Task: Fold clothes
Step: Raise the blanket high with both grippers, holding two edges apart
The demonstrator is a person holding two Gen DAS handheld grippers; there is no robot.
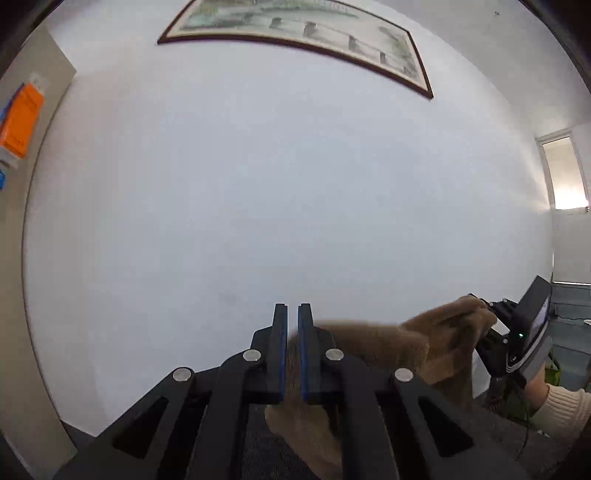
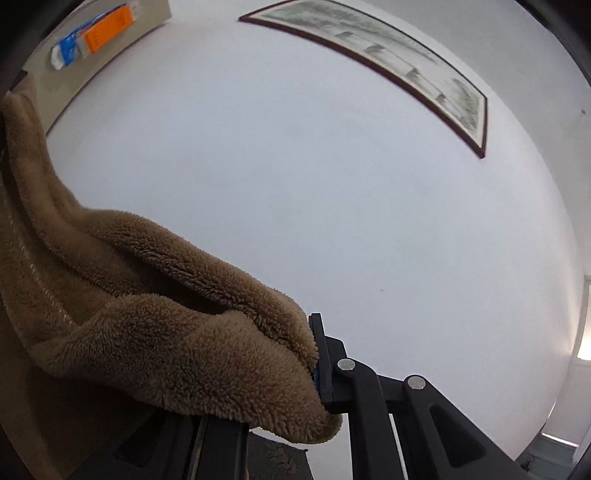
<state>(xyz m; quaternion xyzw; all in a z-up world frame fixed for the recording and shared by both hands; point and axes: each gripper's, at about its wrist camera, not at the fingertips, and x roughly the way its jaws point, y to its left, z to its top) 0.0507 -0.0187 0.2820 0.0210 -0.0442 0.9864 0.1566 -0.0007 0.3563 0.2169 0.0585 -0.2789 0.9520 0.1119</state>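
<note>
A brown fleece garment (image 1: 369, 343) hangs stretched in the air between both grippers, in front of a white wall. My left gripper (image 1: 292, 314) points level, and its blue-padded fingers are shut on one edge of the fleece, which shows in the narrow gap between them. To the right, the right gripper (image 1: 484, 310) holds the other end. In the right wrist view the garment (image 2: 166, 332) drapes over and hides the left finger. The right finger (image 2: 323, 354) presses against the fleece, so my right gripper (image 2: 304, 328) is shut on it.
A framed landscape painting (image 1: 295, 29) hangs high on the wall. An orange and blue box (image 1: 22, 122) sits on a beige cabinet at the left. A person's hand in a cream sleeve (image 1: 561, 406) holds the right gripper. A dark patterned surface (image 2: 277, 458) lies below.
</note>
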